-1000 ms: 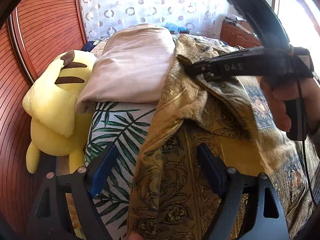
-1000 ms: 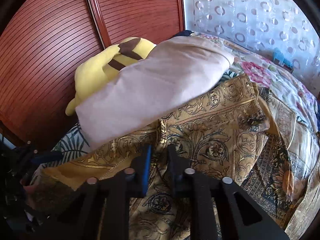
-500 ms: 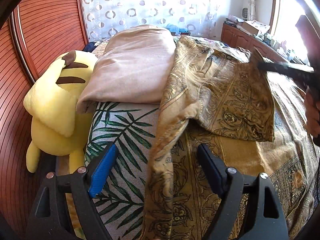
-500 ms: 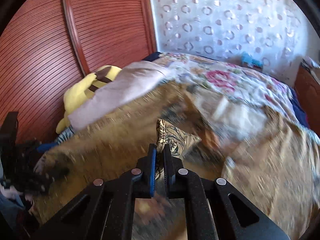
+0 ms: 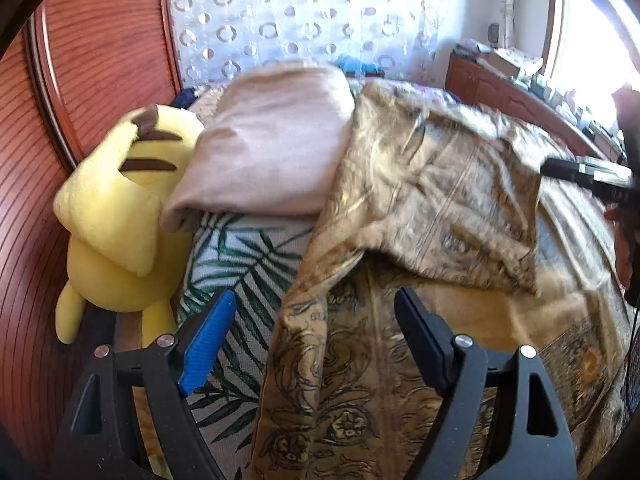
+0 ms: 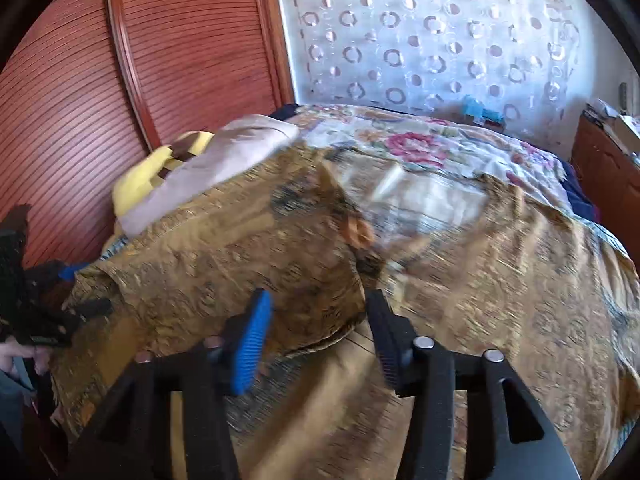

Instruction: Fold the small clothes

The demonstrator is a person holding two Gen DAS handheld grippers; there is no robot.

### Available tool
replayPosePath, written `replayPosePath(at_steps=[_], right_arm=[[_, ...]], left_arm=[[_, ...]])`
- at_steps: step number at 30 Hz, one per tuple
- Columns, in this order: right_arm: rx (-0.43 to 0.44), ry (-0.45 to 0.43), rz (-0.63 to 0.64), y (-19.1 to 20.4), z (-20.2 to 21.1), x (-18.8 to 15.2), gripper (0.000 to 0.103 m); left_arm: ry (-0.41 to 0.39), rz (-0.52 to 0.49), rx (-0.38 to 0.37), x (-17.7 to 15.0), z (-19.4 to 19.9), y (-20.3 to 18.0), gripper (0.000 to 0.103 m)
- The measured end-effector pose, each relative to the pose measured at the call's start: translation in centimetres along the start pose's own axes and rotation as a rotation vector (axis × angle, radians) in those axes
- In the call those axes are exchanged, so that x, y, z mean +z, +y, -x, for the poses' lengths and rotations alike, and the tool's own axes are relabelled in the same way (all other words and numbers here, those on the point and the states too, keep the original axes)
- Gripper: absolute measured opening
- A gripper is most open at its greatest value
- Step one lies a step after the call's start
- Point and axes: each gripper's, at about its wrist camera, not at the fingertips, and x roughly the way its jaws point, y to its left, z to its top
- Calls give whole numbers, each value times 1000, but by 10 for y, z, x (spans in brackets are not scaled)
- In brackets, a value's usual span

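Left gripper [image 5: 310, 334] jaws spread wide over gold patterned garment [image 5: 400, 248] beside yellow plush [image 5: 116, 220]

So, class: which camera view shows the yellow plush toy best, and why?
The left wrist view: the yellow plush toy shows nearly whole, sharp, beside the pink pillow. The right wrist view shows only a small yellow patch, mostly hidden behind that pillow.

A home bedroom is shown. A bed [image 6: 420, 148] with a floral cover extends ahead of the fingers, a yellow plush toy [image 5: 116, 216] and pillow [image 5: 264, 140] lie left of them, and a patterned curtain [image 6: 420, 32] is seen beyond.
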Motion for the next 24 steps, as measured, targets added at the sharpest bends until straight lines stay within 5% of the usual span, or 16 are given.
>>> replayPosePath(at_steps=[7, 11, 19, 24], right_arm=[[-107, 36, 30, -25, 36, -28, 53], [-172, 66, 54, -31, 56, -46, 53], [-222, 122, 5, -59, 89, -77, 53], [-210, 144, -68, -76, 96, -80, 77]], left_arm=[[-112, -46, -58, 21, 30, -45, 83], [-95, -74, -139, 35, 15, -82, 83], [-15, -182, -172, 48, -31, -153, 83], [24, -232, -173, 52, -47, -181, 83]])
